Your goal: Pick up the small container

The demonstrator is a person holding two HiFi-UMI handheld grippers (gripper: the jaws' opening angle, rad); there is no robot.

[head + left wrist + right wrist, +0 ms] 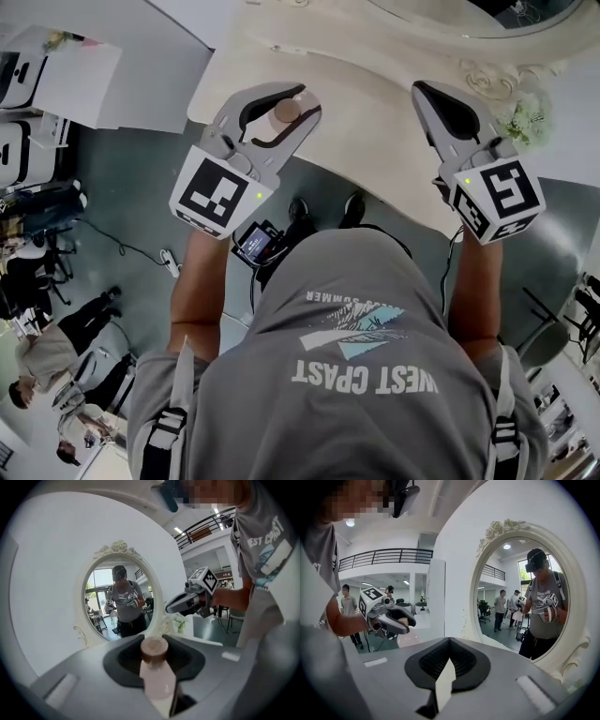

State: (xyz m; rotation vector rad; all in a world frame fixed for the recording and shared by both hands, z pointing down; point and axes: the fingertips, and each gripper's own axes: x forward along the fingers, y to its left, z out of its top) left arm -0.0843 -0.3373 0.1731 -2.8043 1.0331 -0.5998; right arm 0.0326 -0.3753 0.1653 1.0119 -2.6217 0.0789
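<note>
The small container (pixel 287 111) is a pale pink bottle with a brown cap. My left gripper (pixel 298 101) is shut on it and holds it above the front edge of the white dressing table (pixel 375 75). In the left gripper view the bottle (pixel 157 677) stands upright between the dark pads, cap up. My right gripper (pixel 424 91) hovers over the table to the right with its jaws together and nothing in them. In the right gripper view its tips (pixel 450 641) meet, and the left gripper (pixel 389 616) with the pink bottle (pixel 401 639) shows at the left.
An oval mirror (pixel 119 597) in an ornate white frame stands at the back of the table and reflects the person. A small bunch of white flowers (pixel 525 122) sits at the table's right end. Below lie a grey floor with cables, and people sit at the left (pixel 56 347).
</note>
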